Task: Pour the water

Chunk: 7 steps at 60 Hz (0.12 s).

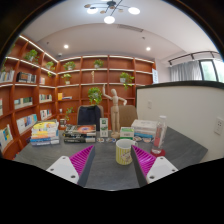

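A pale yellow-green mug [124,151] stands on the dark grey table [105,172], just ahead of my gripper [112,162] and nearer the right finger. A clear bottle with a red cap [160,137] stands to the right of the mug, beyond the right finger. The two fingers, with magenta pads [82,157], are spread wide apart and open, and nothing is held between them.
Stacks of books [45,133] lie on the table at the left, small boxes and books [143,129] at the back. A dark chair [89,116] stands behind the table. Wooden bookshelves [30,90] line the left and back walls. A white partition [185,110] rises at the right.
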Tool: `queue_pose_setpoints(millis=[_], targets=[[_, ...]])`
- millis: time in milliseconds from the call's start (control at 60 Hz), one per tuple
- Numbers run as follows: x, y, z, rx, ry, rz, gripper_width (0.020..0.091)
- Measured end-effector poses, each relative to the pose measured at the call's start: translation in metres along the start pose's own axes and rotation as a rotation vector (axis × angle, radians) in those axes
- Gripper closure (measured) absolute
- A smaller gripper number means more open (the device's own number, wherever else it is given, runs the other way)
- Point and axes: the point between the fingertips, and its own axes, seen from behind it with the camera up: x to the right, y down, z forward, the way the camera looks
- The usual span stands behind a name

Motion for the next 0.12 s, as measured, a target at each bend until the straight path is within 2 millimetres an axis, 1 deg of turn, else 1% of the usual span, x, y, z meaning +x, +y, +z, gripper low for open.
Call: queue_pose_setpoints(millis=[83, 100, 117], targets=[[-0.017, -0.001, -0.003, 0.002, -0.03, -0.009, 0.0355], [-0.02, 0.0, 0.001, 0.002, -0.035, -0.011, 0.0354], [-0.023, 0.0, 0.0, 0.001, -0.038, -0.012, 0.0354]])
